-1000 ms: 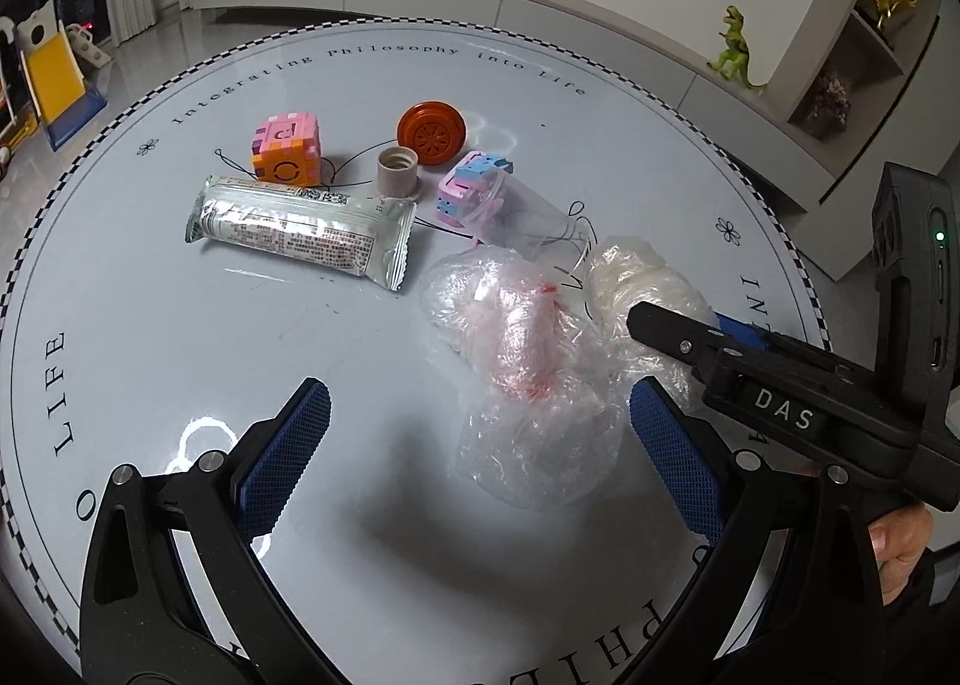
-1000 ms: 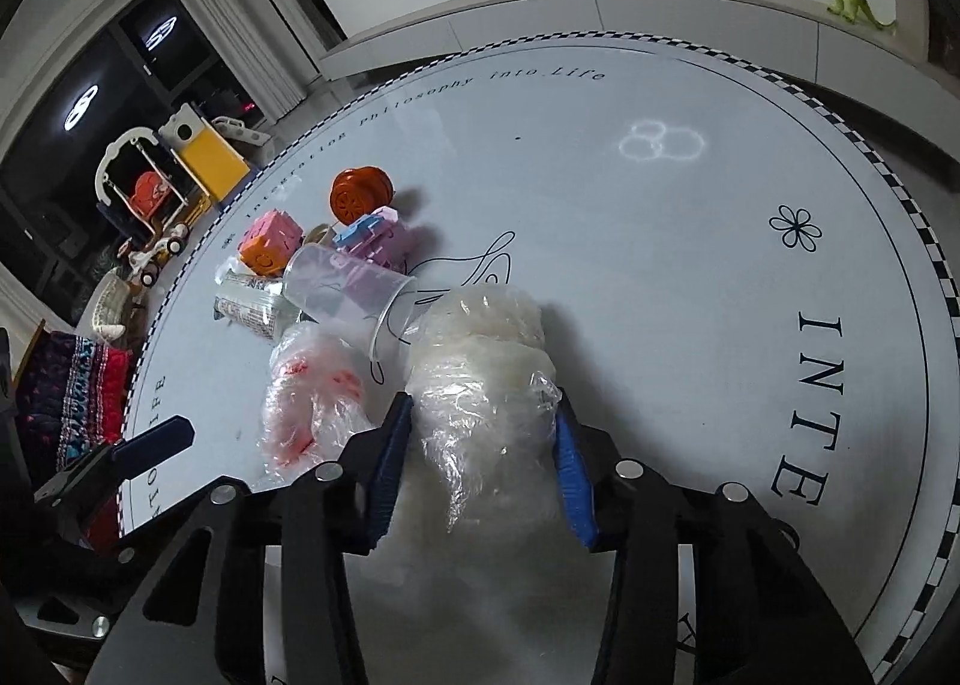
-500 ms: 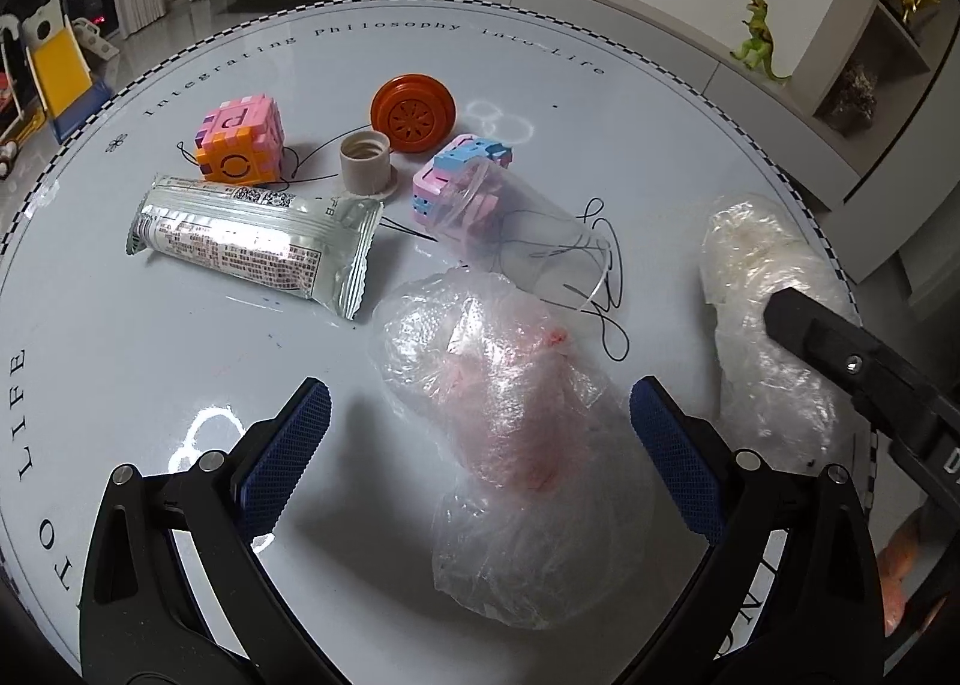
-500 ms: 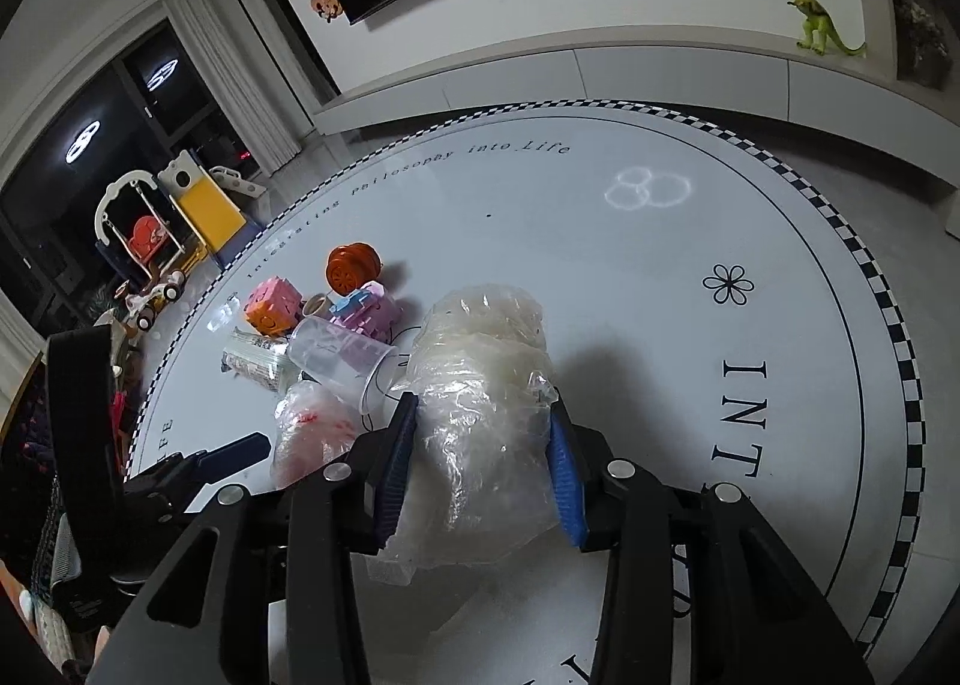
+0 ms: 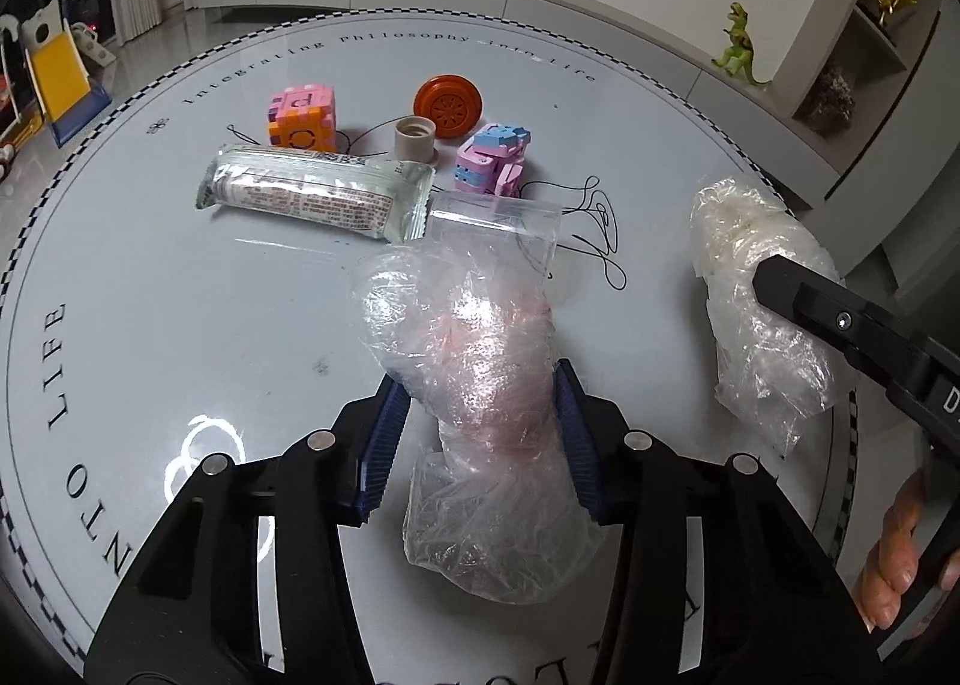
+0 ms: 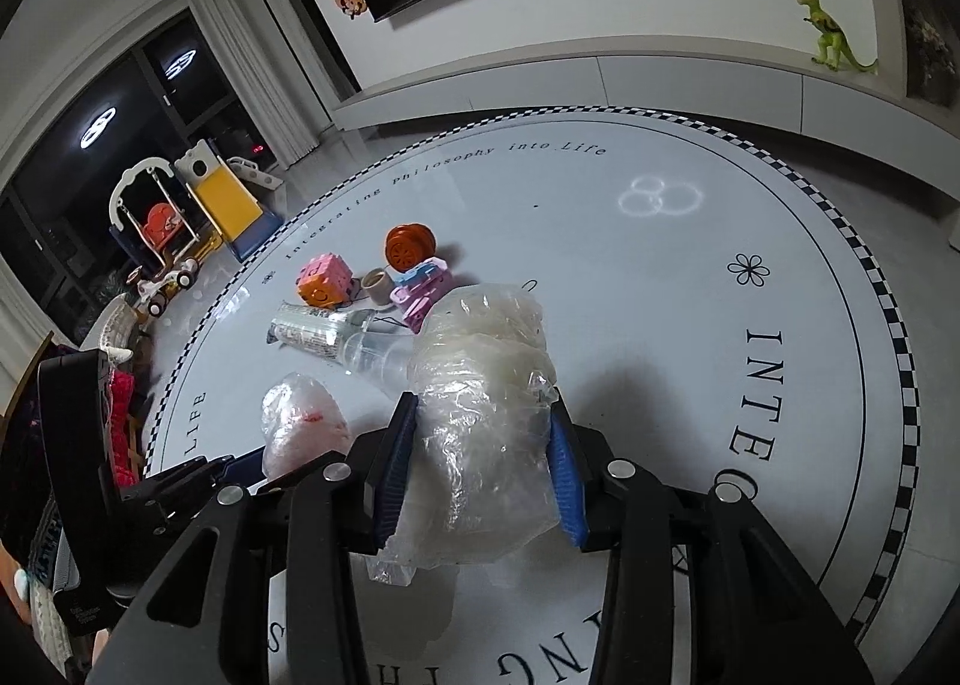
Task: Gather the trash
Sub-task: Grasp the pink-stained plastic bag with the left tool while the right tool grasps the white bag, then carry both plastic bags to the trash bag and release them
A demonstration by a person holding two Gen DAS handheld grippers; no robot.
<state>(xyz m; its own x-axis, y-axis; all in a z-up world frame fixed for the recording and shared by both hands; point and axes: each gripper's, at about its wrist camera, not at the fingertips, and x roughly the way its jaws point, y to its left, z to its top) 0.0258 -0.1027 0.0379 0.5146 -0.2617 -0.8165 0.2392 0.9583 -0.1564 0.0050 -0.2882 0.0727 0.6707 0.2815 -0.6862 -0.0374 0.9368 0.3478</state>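
Now both loaded: left tongs [image 5: 477, 433] pinch the pink-stained plastic bag [image 5: 480, 361] over the tabletop [image 5: 180, 325]; right tongs [image 6: 480, 469] clamp the whitish plastic bag [image 6: 480, 385], lifted at tabletop's right.

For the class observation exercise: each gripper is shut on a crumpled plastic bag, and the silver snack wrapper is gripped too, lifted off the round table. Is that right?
Not quite. The silver snack wrapper is not gripped; the left wrist view shows it lying on the round table. The rest holds: the left gripper is shut on the pink-stained bag and the right gripper on the whitish bag.
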